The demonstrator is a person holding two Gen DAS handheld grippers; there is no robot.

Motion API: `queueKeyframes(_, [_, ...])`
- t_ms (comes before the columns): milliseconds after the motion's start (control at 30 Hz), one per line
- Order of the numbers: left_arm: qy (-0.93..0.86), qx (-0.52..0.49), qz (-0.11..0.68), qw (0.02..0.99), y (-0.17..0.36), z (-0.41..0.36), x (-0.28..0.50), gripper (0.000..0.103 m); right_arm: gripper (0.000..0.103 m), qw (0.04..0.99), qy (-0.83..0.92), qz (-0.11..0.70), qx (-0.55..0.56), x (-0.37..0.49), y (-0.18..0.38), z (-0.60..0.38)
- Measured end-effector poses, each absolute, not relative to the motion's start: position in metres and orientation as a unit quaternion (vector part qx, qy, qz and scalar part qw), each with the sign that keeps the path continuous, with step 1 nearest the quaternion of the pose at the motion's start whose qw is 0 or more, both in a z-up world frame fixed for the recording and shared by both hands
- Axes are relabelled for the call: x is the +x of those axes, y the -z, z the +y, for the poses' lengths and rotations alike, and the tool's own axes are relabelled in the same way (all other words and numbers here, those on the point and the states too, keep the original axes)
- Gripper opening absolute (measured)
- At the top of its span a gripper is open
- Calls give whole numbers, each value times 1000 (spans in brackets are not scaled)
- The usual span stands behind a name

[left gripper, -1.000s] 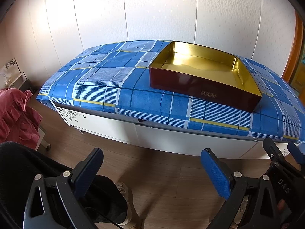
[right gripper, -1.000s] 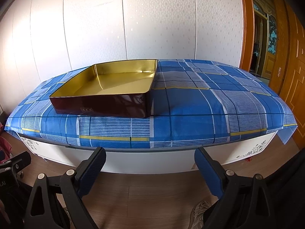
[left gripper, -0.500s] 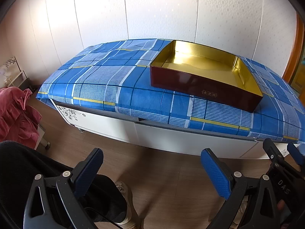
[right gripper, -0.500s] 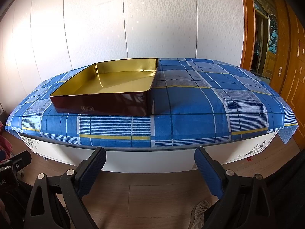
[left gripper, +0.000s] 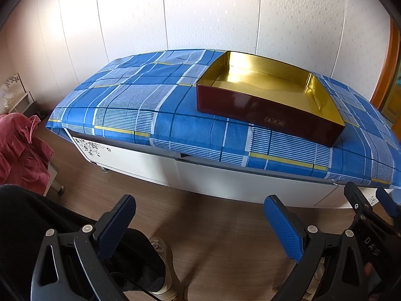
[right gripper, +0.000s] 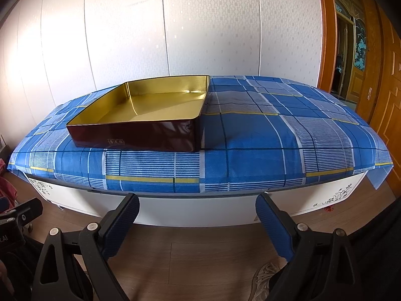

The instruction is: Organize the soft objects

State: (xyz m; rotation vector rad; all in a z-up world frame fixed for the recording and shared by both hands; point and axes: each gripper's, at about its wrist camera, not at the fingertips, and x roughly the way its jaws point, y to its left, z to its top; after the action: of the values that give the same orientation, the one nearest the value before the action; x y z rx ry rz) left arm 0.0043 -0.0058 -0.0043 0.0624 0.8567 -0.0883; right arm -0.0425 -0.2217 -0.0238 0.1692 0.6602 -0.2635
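A dark red box with a gold inside [left gripper: 269,92] stands empty on a table under a blue plaid cloth [left gripper: 140,100]; it also shows in the right wrist view [right gripper: 147,115]. A heap of red cloth [left gripper: 21,150] lies on a low stand at the far left. My left gripper [left gripper: 200,215] is open and empty, low over the wooden floor in front of the table. My right gripper [right gripper: 198,215] is open and empty, also in front of the table. Its fingers [left gripper: 386,202] show at the right edge of the left wrist view.
The table has a white front [right gripper: 195,210] with a floral print. White wall panels [right gripper: 200,25] stand behind it. A wooden door [right gripper: 386,80] is at the right. A person's dark trouser leg and shoe [left gripper: 160,255] are below the left gripper.
Both views have drifted slightly; the left gripper has turned a little to the left, so the table sits further right. Both grippers stay open and empty.
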Motion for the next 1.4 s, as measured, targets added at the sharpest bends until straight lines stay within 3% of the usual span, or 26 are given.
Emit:
queueKeyframes(867, [57, 17, 422, 905, 5, -4, 5, 103, 96, 931, 127, 333, 76, -40, 28, -221])
queueKeyframes(1167, [88, -94, 458, 880, 14, 26, 16, 103, 95, 922, 111, 368, 43, -31, 46, -214])
queueKeyframes(1400, [60, -145, 462, 873, 18, 44, 18, 103, 95, 890, 65, 451, -39, -1, 88, -191])
